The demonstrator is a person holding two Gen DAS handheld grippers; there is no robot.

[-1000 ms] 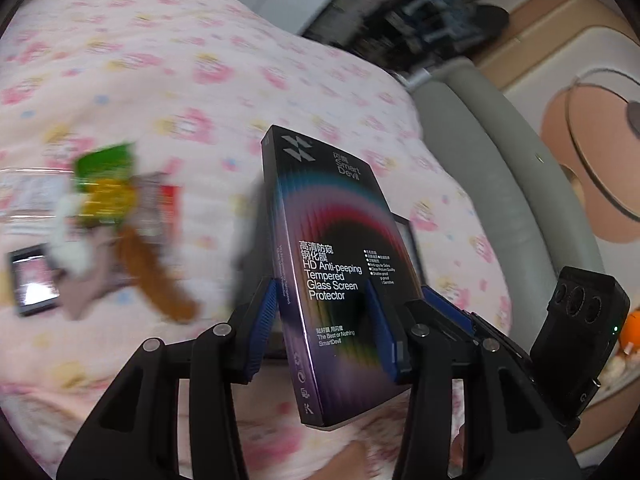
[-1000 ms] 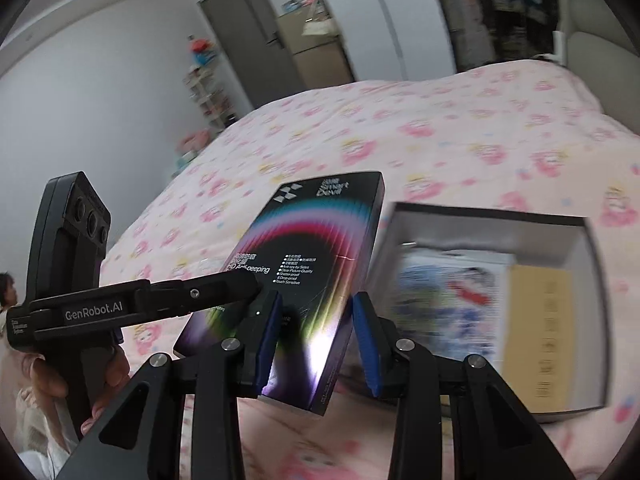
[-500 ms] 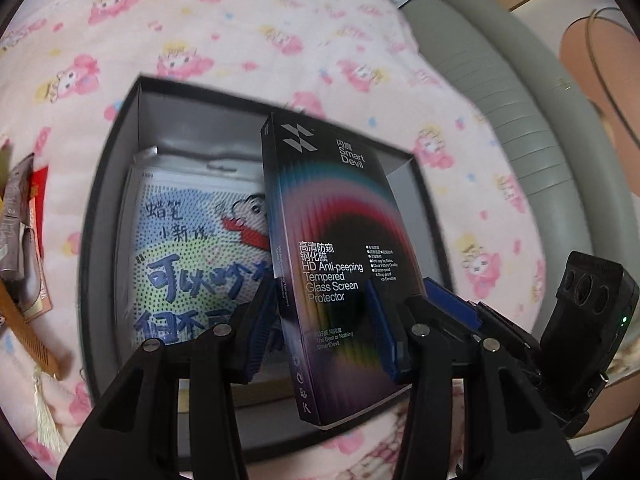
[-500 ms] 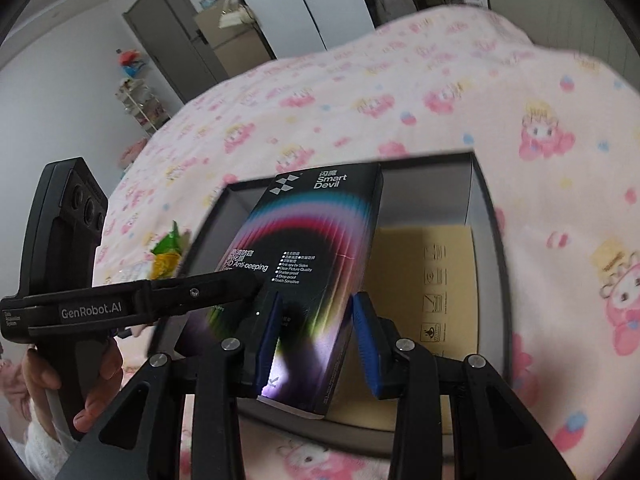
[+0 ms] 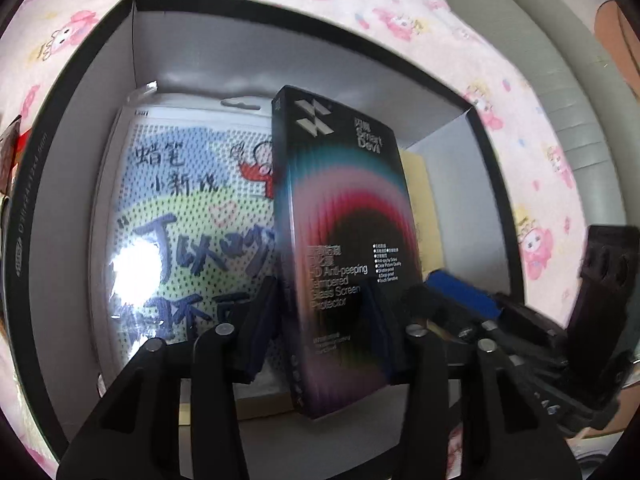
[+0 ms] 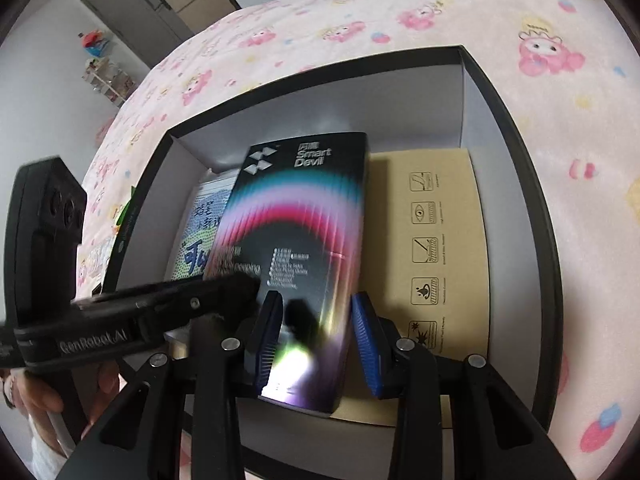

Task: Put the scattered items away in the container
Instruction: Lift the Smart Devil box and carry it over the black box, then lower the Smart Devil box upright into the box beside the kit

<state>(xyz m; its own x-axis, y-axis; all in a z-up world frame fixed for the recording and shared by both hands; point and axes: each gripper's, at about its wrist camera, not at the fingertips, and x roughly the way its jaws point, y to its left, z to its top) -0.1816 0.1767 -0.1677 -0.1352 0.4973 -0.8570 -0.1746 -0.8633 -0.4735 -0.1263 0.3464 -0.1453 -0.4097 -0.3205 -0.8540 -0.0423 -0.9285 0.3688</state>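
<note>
A black screen-protector box point(image 5: 344, 248) with a rainbow arc is held inside the open black container point(image 5: 136, 12), just above its contents. My left gripper point(image 5: 320, 320) is shut on its lower end. My right gripper point(image 6: 316, 340) also closes on the same box point(image 6: 304, 240) from the other side. In the container point(image 6: 516, 128) lie a cartoon-printed packet point(image 5: 184, 216) on the left and a tan cardboard box point(image 6: 436, 248) on the right.
The container sits on a pink cartoon-print bedspread point(image 6: 360, 24). A grey bed frame point(image 5: 560, 80) runs along the right in the left wrist view. Some loose items point(image 5: 8, 152) lie at the far left edge. A door and shelves point(image 6: 132, 12) stand behind.
Both grippers have carried the screen-protector box from above the bedspread over the container and lowered it inside; the container now fills both views.
</note>
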